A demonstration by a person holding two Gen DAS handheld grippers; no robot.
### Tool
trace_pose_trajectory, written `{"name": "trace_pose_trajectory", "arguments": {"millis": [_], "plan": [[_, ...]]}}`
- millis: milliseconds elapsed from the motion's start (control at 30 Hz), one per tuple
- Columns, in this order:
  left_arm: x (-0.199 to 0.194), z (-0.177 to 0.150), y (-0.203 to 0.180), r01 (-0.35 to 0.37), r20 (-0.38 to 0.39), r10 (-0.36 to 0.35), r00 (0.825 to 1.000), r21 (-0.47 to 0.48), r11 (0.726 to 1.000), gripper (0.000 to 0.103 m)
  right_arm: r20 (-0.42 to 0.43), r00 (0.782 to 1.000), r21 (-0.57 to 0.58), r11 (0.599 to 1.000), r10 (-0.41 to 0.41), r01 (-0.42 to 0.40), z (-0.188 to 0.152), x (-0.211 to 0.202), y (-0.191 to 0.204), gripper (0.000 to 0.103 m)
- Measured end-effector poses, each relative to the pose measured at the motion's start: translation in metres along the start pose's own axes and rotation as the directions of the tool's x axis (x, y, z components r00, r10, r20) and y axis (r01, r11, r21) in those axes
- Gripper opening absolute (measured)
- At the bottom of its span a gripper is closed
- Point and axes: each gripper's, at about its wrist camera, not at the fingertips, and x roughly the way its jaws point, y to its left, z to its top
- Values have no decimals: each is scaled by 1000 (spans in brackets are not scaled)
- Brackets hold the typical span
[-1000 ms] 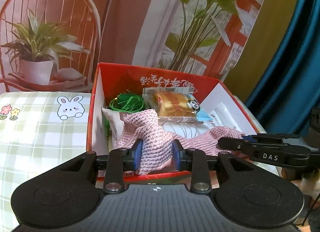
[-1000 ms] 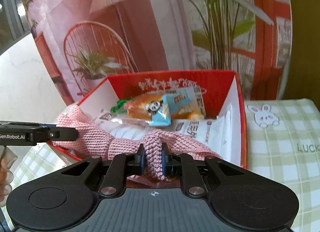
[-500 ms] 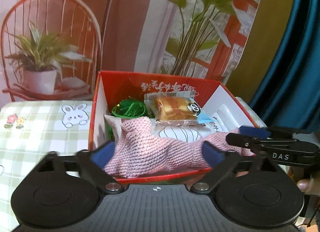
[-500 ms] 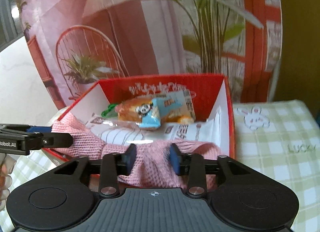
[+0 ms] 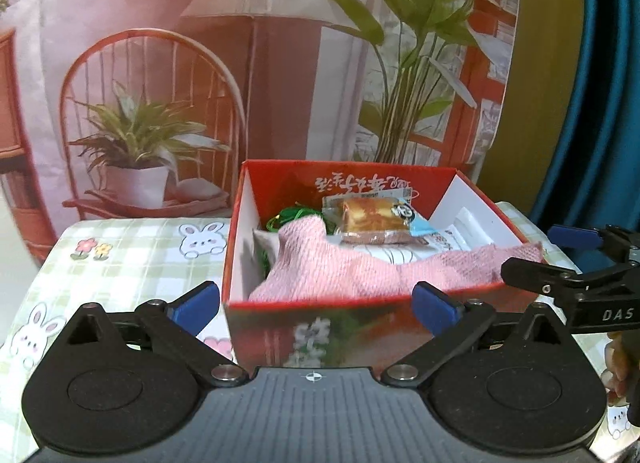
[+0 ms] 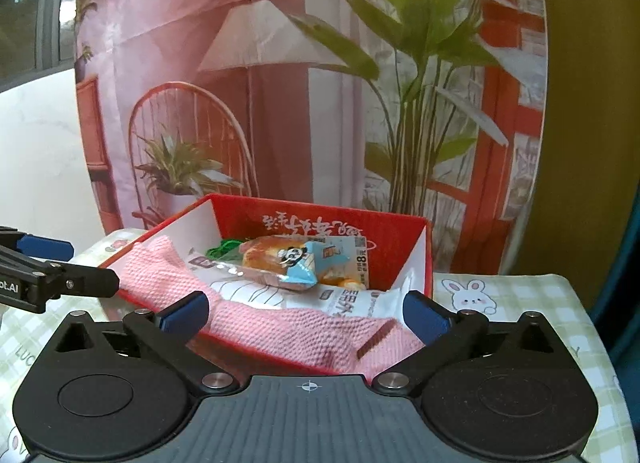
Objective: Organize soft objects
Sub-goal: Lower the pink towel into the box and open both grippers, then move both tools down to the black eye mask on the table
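Both jaws stand wide apart and hold nothing: your left gripper sits in front of the red box's near wall, your right gripper at the box's near right corner, its blue pads clear of the fabric.

Your pink knitted cloth lies inside the box along the near wall. Its long axis runs left to right, parallel to that wall; one end rises toward the left wall, and the other end drapes over the right rim, pointing at your right gripper. From the right wrist view, the cloth spills over the near rim at that corner.

Behind it sit a wrapped cake with a panda label, a white packet and green string. The box rests on a checked tablecloth with rabbits.

A second ago you were pinching the cloth with both grippers. Since then, you have let go with both and pulled them back, and the cloth has settled lower.
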Motion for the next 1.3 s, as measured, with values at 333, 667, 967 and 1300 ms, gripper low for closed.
{"name": "trace_pose_trajectory", "arguments": {"millis": [333,667,967,1300], "plan": [[-18,-55,-3,-62,-40,61,997,-48,997,103,30,998,-28,998,55,-54,-48,-37,10,103],[0,-106,-17,-58,-212,49,976,-37,998,103,-90,995,-51,997,49,-53,-112,-23,15,103],[12,-125,-15,-54,-287,30,957,-77,996,103,-148,989,-17,999,32,-35,-137,-4,6,103],[25,-133,-19,-83,-325,61,944,-56,995,103,-201,977,-59,995,67,-81,-141,3,13,103]]}}
